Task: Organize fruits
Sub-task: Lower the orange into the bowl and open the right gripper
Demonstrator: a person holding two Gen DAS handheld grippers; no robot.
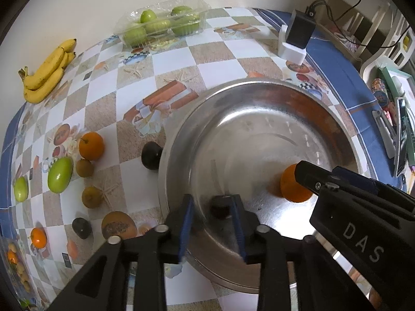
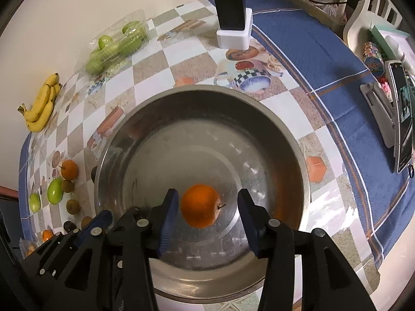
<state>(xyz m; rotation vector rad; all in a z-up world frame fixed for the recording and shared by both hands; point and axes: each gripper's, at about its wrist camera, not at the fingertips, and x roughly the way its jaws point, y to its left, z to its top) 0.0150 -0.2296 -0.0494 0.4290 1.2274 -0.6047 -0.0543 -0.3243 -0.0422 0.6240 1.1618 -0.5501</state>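
Observation:
A large steel bowl (image 1: 259, 98) (image 2: 197, 103) stands on the checkered tablecloth. An orange (image 2: 201, 205) (image 1: 291, 186) lies inside it, between the spread fingers of my right gripper (image 2: 207, 207), which is open around it without touching. My left gripper (image 1: 212, 213) is open over the bowl's near rim; a dark round fruit (image 1: 219, 207) sits blurred between its fingers, close to the right pad. Loose fruits lie left of the bowl: an orange (image 1: 91, 146), a green fruit (image 1: 60, 174), brown fruits (image 1: 84, 168), a dark fruit (image 1: 151, 155).
A banana bunch (image 1: 46, 71) lies at the far left by the wall. A clear plastic box of green fruits (image 1: 160, 24) is at the back. A black adapter on a white base (image 1: 295, 39) stands back right. A phone on a stand (image 2: 402, 114) is at the right.

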